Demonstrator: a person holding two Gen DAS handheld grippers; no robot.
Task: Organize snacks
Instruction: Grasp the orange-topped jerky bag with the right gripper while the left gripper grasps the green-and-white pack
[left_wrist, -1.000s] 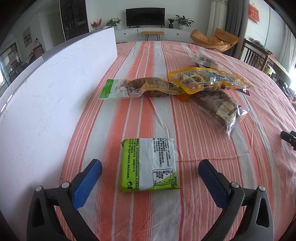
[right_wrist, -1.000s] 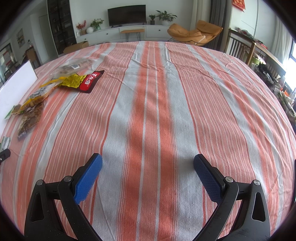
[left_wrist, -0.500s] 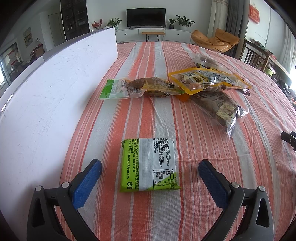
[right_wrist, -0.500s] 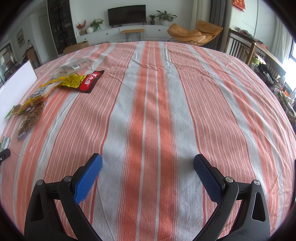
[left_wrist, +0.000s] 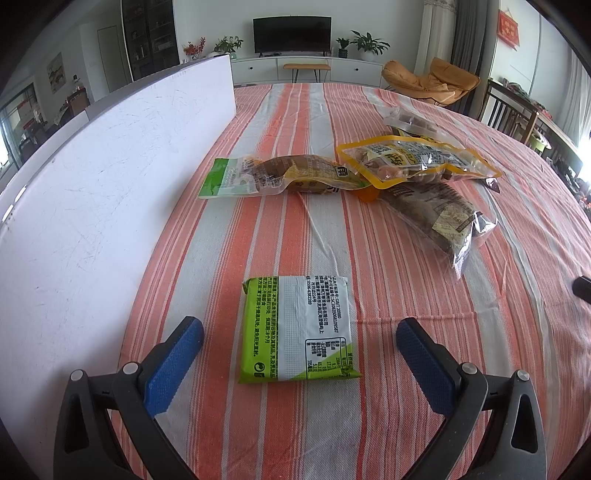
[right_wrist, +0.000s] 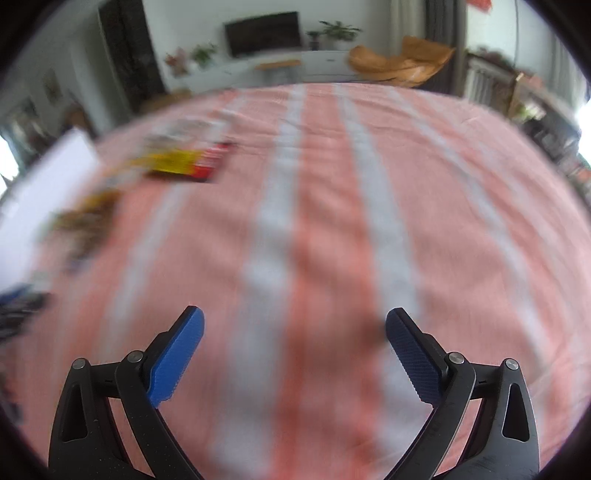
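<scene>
A flat green-and-white snack packet (left_wrist: 297, 328) lies on the striped cloth, between and just ahead of the blue pads of my left gripper (left_wrist: 300, 332), which is open and not touching it. Farther back lie a green-ended pouch (left_wrist: 273, 176), a yellow-edged bag (left_wrist: 413, 160), a clear bag of dark snacks (left_wrist: 441, 216) and a clear packet (left_wrist: 410, 122). My right gripper (right_wrist: 294, 325) is open over bare cloth. Its view is blurred, with a yellow-and-red packet (right_wrist: 184, 168) and other snacks smeared at the left.
A tall white board (left_wrist: 96, 177) stands along the left side of the table (left_wrist: 314, 110). A dark tip of the other gripper (left_wrist: 583, 287) shows at the right edge. Chairs and a TV cabinet stand beyond the table.
The left gripper has stayed put. The right wrist view has turned blurry and the snacks at its left have shifted, so the right gripper is moving, still open.
</scene>
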